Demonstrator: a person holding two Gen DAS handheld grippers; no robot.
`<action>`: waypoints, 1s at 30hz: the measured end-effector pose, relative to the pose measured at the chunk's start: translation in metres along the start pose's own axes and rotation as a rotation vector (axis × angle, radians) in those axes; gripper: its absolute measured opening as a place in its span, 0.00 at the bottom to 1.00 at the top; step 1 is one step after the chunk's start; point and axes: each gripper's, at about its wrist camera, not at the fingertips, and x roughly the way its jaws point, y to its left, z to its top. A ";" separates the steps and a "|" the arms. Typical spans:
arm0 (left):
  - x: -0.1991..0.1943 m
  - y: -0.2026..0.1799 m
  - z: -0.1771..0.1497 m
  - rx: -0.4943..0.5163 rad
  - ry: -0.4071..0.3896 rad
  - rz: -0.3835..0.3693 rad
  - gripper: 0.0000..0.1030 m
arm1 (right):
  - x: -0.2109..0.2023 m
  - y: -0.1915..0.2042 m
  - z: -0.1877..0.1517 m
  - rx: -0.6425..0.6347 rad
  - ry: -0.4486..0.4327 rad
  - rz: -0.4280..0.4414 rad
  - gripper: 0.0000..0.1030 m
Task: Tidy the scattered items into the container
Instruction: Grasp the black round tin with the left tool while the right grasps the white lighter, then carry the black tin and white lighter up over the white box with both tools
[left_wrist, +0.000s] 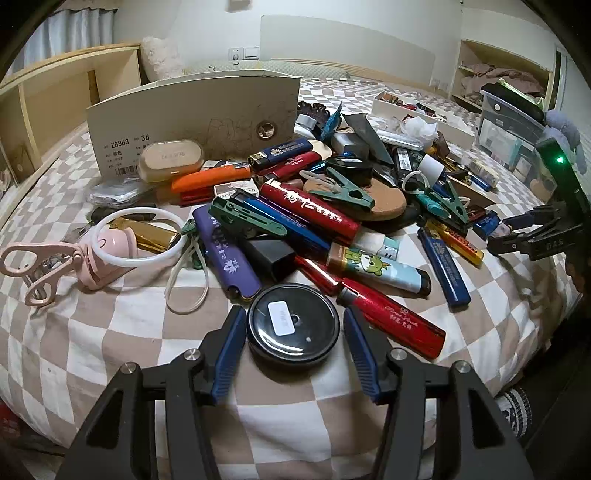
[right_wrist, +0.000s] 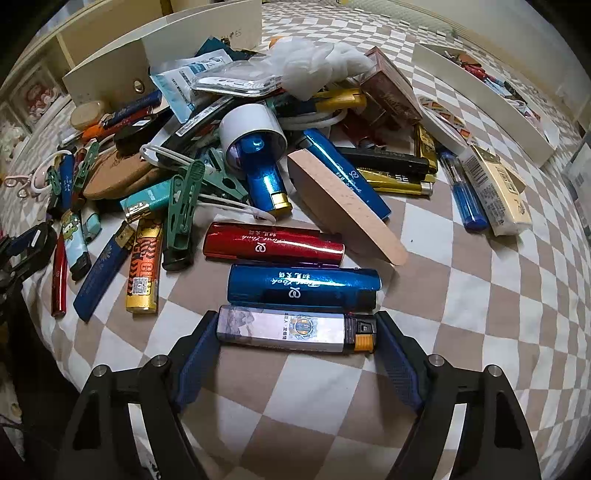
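Both grips made, left gripper (left_wrist: 293, 345) clamping the round tin (left_wrist: 293, 329), right gripper (right_wrist: 297, 341) the silver lighter (right_wrist: 295, 329); next, lifting toward the box (left_wrist: 207, 110) at upper left.

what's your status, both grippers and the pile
Left gripper shut on black round tin. Right gripper shut on silver lighter, gripped end to end. Blue lighter lies tight against it; cream box beyond the pile.

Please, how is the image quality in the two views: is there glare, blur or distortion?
Left wrist view: sharp, strong fisheye bending at the dark corners; glare on the round black tin lid and red lighter. Right wrist view: equally sharp and curved; bright reflections on the blue lighter and clear plastic packet.
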 end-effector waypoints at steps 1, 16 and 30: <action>0.000 0.000 0.000 -0.005 0.001 -0.004 0.53 | -0.001 0.000 0.000 0.001 0.001 0.000 0.80; -0.006 0.000 -0.002 -0.051 0.020 -0.038 0.49 | -0.019 0.008 -0.004 0.065 -0.045 0.074 0.80; -0.009 -0.011 0.001 -0.053 0.026 -0.078 0.49 | -0.032 0.037 -0.007 0.149 -0.124 0.161 0.80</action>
